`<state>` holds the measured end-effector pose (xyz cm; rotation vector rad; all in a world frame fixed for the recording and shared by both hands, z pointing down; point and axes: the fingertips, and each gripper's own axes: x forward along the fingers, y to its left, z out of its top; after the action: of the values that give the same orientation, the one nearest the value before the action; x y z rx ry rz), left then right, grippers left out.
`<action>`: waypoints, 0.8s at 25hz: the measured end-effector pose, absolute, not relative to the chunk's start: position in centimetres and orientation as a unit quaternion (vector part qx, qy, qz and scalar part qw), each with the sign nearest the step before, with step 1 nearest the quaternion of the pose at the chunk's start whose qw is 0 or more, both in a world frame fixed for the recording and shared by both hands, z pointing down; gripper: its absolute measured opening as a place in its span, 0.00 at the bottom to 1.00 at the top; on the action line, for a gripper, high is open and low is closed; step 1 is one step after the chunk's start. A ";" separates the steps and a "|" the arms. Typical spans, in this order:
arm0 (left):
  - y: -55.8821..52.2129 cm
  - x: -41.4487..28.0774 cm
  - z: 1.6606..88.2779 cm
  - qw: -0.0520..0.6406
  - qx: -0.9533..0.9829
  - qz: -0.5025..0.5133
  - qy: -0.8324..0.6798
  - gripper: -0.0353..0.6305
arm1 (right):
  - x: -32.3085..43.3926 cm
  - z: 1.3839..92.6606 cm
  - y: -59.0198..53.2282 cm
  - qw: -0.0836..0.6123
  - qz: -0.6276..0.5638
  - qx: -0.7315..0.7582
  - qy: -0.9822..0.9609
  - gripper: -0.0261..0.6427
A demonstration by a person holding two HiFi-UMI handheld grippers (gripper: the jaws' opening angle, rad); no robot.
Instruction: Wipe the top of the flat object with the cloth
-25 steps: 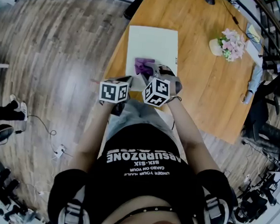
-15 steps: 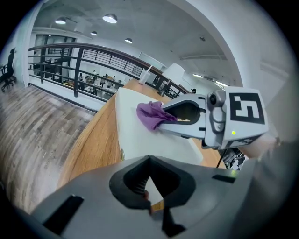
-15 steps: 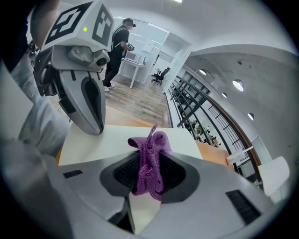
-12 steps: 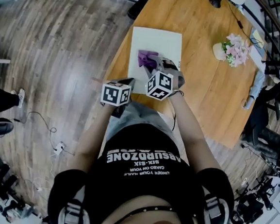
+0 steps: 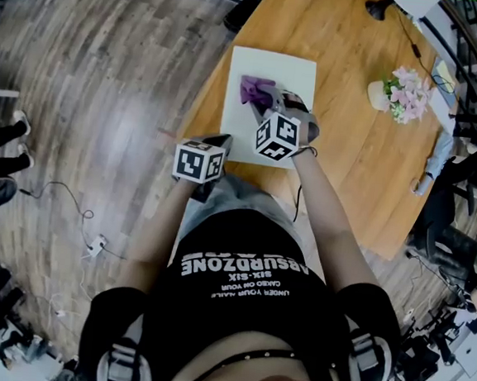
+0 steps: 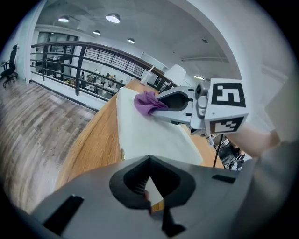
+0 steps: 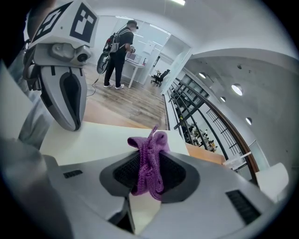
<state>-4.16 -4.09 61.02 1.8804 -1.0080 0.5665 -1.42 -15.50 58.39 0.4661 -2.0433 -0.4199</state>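
Note:
A flat white board point(image 5: 275, 81) lies on the wooden table point(image 5: 350, 145). My right gripper point(image 5: 268, 103) is shut on a purple cloth point(image 5: 255, 90), which rests on the far half of the board. In the right gripper view the cloth point(image 7: 149, 168) is bunched between the jaws of my right gripper point(image 7: 150, 156) above the board point(image 7: 93, 140). My left gripper point(image 5: 215, 140) hovers at the table's near edge, shut with nothing in it. In the left gripper view my left gripper point(image 6: 149, 161) points along the board point(image 6: 145, 135) toward the cloth point(image 6: 147, 102).
A pot of pink flowers point(image 5: 403, 90) stands on the table to the right of the board. A black cable point(image 5: 402, 30) runs along the far right. Wooden floor point(image 5: 107, 74) lies left of the table. A person point(image 7: 119, 51) stands far off.
My right gripper has slid the cloth farther up the board, away from the body. The left gripper has stayed near the table's near edge.

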 end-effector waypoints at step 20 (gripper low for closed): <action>-4.2 -4.5 60.9 0.473 0.757 0.209 -0.400 0.06 | -2.3 58.3 -22.9 0.490 -0.180 0.202 -0.829 0.22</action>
<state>-4.48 -4.24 60.90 1.8521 -0.9780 0.5114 -2.27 -22.94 58.25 0.4915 -2.0137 -0.4370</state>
